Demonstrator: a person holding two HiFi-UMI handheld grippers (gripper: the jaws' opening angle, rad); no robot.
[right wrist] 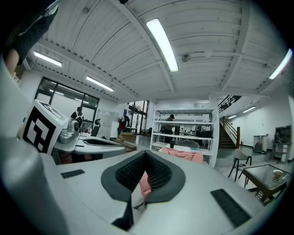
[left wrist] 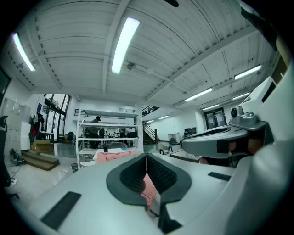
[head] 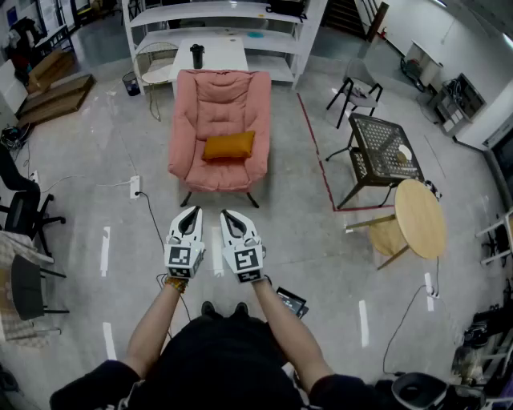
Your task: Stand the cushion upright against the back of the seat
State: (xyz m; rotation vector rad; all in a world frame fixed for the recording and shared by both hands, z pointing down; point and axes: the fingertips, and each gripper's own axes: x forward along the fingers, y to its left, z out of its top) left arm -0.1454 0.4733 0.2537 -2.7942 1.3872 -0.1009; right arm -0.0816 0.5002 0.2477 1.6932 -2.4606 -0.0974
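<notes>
Concrete floor (head: 321,240), grey, in an open workshop room. Pink armchair (head: 220,104) stands before white shelving (head: 224,24). Orange cushion (head: 228,146): lying on the armchair's seat, centred. Left gripper (head: 191,211): jaws together, nothing between them, well apart from the armchair. Right gripper (head: 228,215): likewise closed and empty, just beside the left. Round wooden table (head: 421,218) at right.

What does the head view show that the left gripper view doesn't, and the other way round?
Only the head view shows the orange cushion on the seat and the round wooden table. Only the left gripper view shows the ceiling lights and a person behind the shelving. Both show the pink armchair and the white shelves behind it.
</notes>
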